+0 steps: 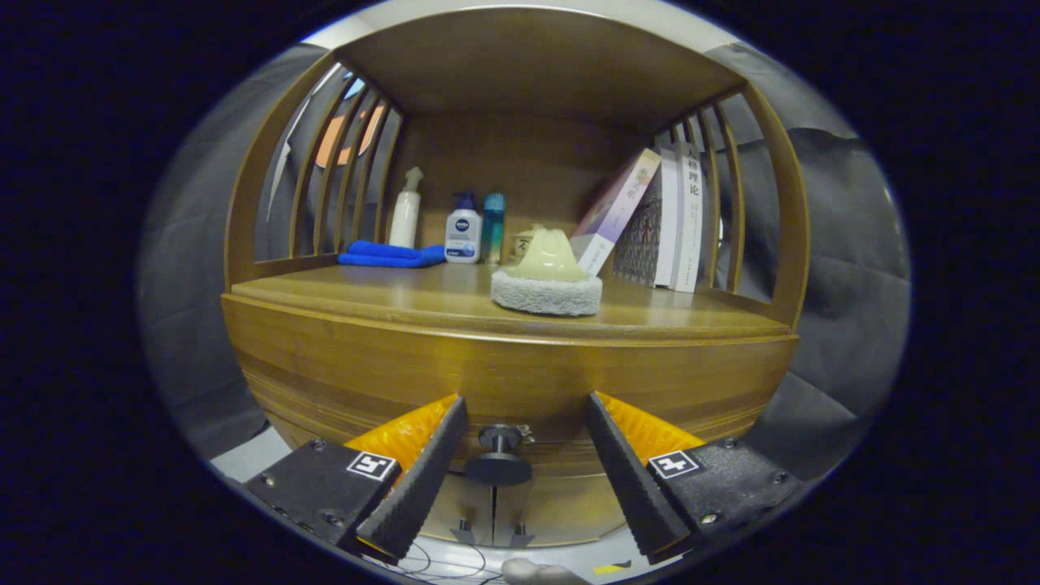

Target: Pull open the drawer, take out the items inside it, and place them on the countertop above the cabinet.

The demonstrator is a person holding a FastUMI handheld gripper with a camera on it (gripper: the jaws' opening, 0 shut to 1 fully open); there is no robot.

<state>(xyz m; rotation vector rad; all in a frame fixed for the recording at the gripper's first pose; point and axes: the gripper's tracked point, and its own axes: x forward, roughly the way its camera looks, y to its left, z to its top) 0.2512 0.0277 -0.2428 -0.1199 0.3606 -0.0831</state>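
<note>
A wooden cabinet fills the scene, with its drawer front point(504, 382) shut just below the countertop point(390, 296). A small dark round knob point(499, 455) sticks out of the drawer front. My gripper point(526, 414) is open, its two fingers standing either side of the knob with a gap on each side. The knob sits between the fingers, touching neither. What lies inside the drawer is hidden.
On the countertop stand a round scrub sponge with a pale handle point(547, 280), a folded blue cloth point(390, 255), three bottles point(463, 227) and leaning books point(658, 219). Slatted wooden sides and a top shelf point(536, 57) enclose the counter. Cabinet doors point(496, 512) lie below the drawer.
</note>
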